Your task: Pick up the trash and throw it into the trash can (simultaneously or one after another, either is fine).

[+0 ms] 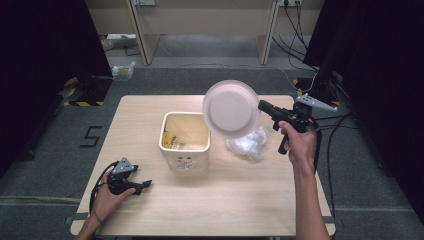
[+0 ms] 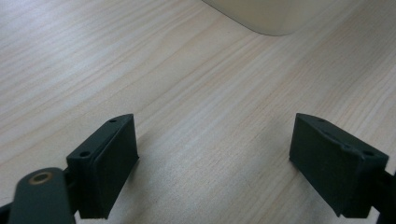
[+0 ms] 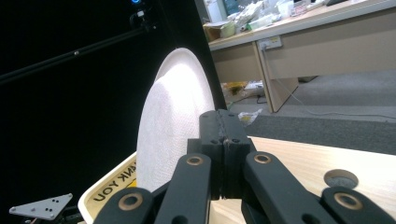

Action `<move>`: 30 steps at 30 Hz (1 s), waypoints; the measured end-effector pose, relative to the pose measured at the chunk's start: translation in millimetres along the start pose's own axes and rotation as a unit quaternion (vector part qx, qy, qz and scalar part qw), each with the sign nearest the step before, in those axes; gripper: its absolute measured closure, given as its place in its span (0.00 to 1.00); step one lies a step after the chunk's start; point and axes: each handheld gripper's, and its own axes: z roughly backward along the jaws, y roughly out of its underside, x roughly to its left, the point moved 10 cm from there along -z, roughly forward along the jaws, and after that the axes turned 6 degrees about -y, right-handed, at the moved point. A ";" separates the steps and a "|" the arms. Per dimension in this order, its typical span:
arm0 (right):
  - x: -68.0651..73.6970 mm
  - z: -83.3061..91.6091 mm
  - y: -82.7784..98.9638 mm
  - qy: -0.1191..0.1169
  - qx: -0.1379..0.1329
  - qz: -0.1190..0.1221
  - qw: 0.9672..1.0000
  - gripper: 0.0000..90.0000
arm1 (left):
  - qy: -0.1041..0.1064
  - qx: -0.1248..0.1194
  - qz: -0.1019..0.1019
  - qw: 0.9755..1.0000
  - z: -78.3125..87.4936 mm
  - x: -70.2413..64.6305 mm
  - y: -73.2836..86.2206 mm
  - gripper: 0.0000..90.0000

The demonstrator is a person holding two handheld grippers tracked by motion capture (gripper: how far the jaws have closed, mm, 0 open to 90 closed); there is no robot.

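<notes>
Paper plate (image 1: 231, 108), white and round, hangs in the air above the desk (image 1: 225, 200), tilted so its underside faces the high view. It is held by its right edge in the right gripper (image 1: 263, 106), whose jaws are pressed together on the rim; in the right gripper view the two black jaws meet with the plate (image 3: 175, 126) standing on edge to their left. The plate hovers over the right rim of a cream square bin (image 1: 184, 142) that stands near the middle of the desk, open at the top, with some wrappers lying inside. In the right gripper view the bin's rim (image 3: 114, 184) shows below the plate, with printed letters on it. Just right of the bin, under the plate, a crumpled clear plastic bag (image 1: 247, 143) lies on the desk. The left gripper (image 1: 145, 185) rests low on the desk at the near left, well apart from the bin, its jaws wide with only bare wood between them.
</notes>
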 end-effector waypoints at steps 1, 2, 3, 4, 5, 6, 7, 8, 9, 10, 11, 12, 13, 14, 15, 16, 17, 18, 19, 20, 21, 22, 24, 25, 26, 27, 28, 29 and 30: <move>1.6 -3.1 -0.4 -0.001 0.001 0.004 1.000 1.00 | 0.000 0.000 0.000 1.000 0.0 0.0 0.0 0.16; 3.7 -6.3 -0.7 -0.004 0.002 0.004 1.000 1.00 | 0.000 0.000 0.000 1.000 0.0 0.0 0.0 0.16; 5.6 -9.3 -1.0 -0.005 0.004 0.006 1.000 1.00 | 0.000 0.000 0.000 1.000 0.0 0.1 0.0 0.16; 7.6 -12.5 -1.3 -0.008 0.004 0.006 1.000 1.00 | 0.000 0.000 0.000 1.000 0.0 0.0 0.0 0.16; 7.6 -12.5 -1.3 -0.008 0.004 0.006 1.000 1.00 | 0.000 0.000 0.000 1.000 0.0 0.0 0.0 0.16; 11.0 -19.0 -1.4 -0.012 0.006 0.006 1.000 1.00 | -0.001 -0.001 0.000 1.000 -0.2 0.1 -0.2 0.16; 12.3 -22.3 -1.1 -0.013 0.008 0.007 1.000 1.00 | -0.001 -0.001 0.000 1.000 -0.2 0.1 -0.2 0.16; 13.8 -25.8 -0.6 -0.015 0.010 0.010 1.000 1.00 | -0.001 -0.002 0.001 1.000 -0.2 0.0 -0.2 0.16; 15.5 -29.2 0.1 -0.017 0.012 0.009 1.000 1.00 | -0.001 -0.001 0.000 1.000 -0.2 0.1 -0.2 0.16; 16.7 -32.6 0.5 -0.018 0.012 0.011 1.000 1.00 | -0.001 -0.001 0.000 1.000 -0.2 0.1 -0.2 0.16; 16.7 -32.6 0.5 -0.018 0.012 0.011 1.000 1.00 | -0.001 -0.001 0.000 1.000 -0.2 0.1 -0.2 0.16; 19.7 -39.0 1.7 -0.020 0.014 0.009 1.000 1.00 | -0.001 -0.001 0.000 1.000 -0.2 0.2 -0.1 0.16; 21.4 -42.1 2.6 -0.021 0.016 0.009 1.000 1.00 | -0.001 -0.001 0.000 1.000 -0.1 0.2 -0.1 0.16; 23.3 -45.0 3.7 -0.023 0.019 0.009 1.000 1.00 | -0.001 -0.001 -0.001 1.000 -0.1 0.2 -0.1 0.16; 24.7 -47.8 4.5 -0.024 0.020 0.010 0.999 1.00 | -0.001 -0.001 0.000 1.000 -0.2 0.2 -0.1 0.16; 24.7 -47.8 4.5 -0.024 0.020 0.010 0.999 1.00 | -0.001 -0.001 0.000 1.000 -0.2 0.2 -0.1 0.16; 27.2 -53.1 5.7 -0.024 0.023 0.011 0.999 1.00 | -0.001 -0.001 0.000 1.000 -0.2 0.2 -0.1 0.16; 28.4 -55.8 6.4 -0.024 0.025 0.012 0.999 1.00 | -0.001 -0.001 0.000 1.000 -0.2 0.2 -0.1 0.16; 28.4 -55.8 6.4 -0.024 0.025 0.012 0.999 1.00 | -0.001 -0.001 0.000 1.000 -0.2 0.2 -0.1 0.16; 31.3 -62.7 9.7 -0.027 0.035 0.016 0.999 1.00 | -0.001 -0.001 0.000 1.000 -0.2 0.2 -0.1 0.16; 32.3 -64.9 10.7 -0.028 0.036 0.015 0.999 1.00 | -0.001 -0.001 0.000 1.000 -0.2 0.2 -0.1 0.16; 33.4 -67.9 11.8 -0.030 0.038 0.015 0.999 1.00 | -0.001 -0.001 0.000 1.000 -0.2 0.2 -0.1 0.16; 35.1 -73.3 14.5 -0.032 0.043 0.016 0.998 1.00 | -0.001 -0.001 0.000 1.000 -0.2 0.2 -0.1 0.16; 35.9 -75.9 15.8 -0.032 0.045 0.014 0.998 1.00 | -0.001 -0.001 0.000 1.000 -0.2 0.1 -0.2 0.16; 36.2 -78.3 17.0 -0.032 0.046 0.015 0.998 1.00 | -0.001 -0.001 -0.001 1.000 -0.1 0.2 0.0 0.16; 36.8 -80.4 18.1 -0.033 0.047 0.015 0.998 1.00 | -0.001 -0.001 -0.001 1.000 -0.2 0.2 -0.1 0.16; 37.5 -82.3 19.2 -0.034 0.048 0.014 0.998 1.00 | -0.001 -0.001 -0.001 1.000 -0.1 0.2 0.0 0.16; 38.2 -84.0 20.6 -0.034 0.051 0.013 0.998 1.00 | -0.001 -0.001 -0.001 1.000 -0.2 0.2 -0.1 0.16; 38.9 -85.5 22.1 -0.033 0.053 0.010 0.998 1.00 | -0.001 -0.001 -0.001 1.000 -0.1 0.2 0.0 0.16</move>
